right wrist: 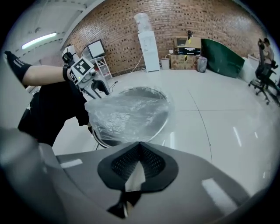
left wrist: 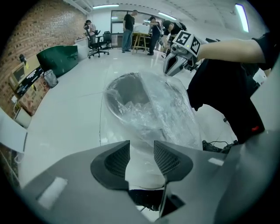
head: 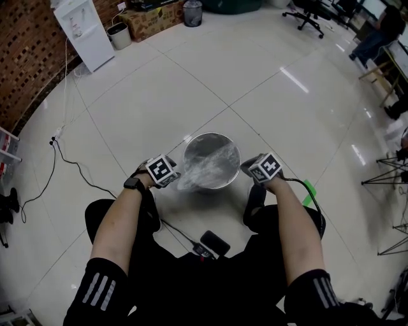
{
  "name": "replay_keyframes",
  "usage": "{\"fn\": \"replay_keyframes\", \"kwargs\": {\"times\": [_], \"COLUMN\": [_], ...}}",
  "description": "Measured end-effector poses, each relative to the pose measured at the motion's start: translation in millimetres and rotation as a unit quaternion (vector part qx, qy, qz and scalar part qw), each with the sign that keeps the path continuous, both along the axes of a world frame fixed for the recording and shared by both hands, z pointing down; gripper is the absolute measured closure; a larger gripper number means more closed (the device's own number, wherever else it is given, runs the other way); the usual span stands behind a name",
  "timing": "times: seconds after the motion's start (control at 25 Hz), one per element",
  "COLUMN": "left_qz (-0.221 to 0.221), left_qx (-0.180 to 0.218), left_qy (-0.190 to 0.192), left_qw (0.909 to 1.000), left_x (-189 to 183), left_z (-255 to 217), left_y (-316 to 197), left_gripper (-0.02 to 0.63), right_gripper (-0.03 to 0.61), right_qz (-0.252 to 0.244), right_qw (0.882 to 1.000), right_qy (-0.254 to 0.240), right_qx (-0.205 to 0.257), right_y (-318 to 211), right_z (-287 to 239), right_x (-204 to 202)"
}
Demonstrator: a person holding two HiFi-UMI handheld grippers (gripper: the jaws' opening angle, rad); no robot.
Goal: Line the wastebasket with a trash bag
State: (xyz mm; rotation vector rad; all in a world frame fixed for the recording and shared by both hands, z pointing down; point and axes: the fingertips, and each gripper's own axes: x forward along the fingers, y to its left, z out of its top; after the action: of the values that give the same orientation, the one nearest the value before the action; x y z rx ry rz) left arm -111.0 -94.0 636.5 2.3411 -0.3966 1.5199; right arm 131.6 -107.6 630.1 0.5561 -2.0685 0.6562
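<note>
The bag [head: 205, 167] lay draped over the wastebasket [head: 220, 136], on the floor at the person's 12 o'clock. The left gripper [head: 175, 181] at the wastebasket's 8 o'clock and the right gripper [head: 248, 168] at its 3 o'clock each had fingers clamped on the bag. Spreading the mouth evenly and folding it past the rim seemed advisable. A cable [head: 76, 167] at 9 o'clock lay clear of the work.

Illumination is bright and even, supplied by ceiling strips [left wrist: 106, 6]. The glossy floor [head: 159, 95] returns long white glare streaks at far right, with paler patches near the middle. The bag [head: 207, 164] film shows scattered white highlights. Shadows are soft and faint, lying close under objects. Both gripper views are strongly fisheyed: the corners are black and the brick wall [right wrist: 197, 17] bows. Their near foreground is soft and out of focus. The head view is sharp at centre and curved at the edges.
</note>
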Motion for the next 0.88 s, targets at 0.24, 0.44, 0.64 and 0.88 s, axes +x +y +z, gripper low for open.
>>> {"fn": "replay_keyframes", "kwargs": {"times": [0.24,0.44,0.64,0.88], "left_qz": [0.019,0.032,0.018,-0.008], "left_qx": [-0.006,0.011,0.028,0.04], "left_qy": [-0.015,-0.022,-0.04,-0.039], "left_qw": [0.9997,0.9992,0.9987,0.9984], "left_x": [6,13,12,9], "left_z": [9,22,40,62], "left_y": [16,19,10,-6], "left_gripper": [0.448,0.448,0.446,0.445], "right_gripper": [0.572,0.572,0.572,0.572], "right_qz": [-0.022,-0.041,-0.066,-0.064], "right_qw": [0.998,0.994,0.989,0.986], "right_qy": [0.048,0.093,0.116,0.138], "right_qx": [-0.018,-0.049,-0.057,-0.067], "right_y": [25,46,53,50], "right_z": [12,38,67,106], "right_x": [23,33,32,31]}}
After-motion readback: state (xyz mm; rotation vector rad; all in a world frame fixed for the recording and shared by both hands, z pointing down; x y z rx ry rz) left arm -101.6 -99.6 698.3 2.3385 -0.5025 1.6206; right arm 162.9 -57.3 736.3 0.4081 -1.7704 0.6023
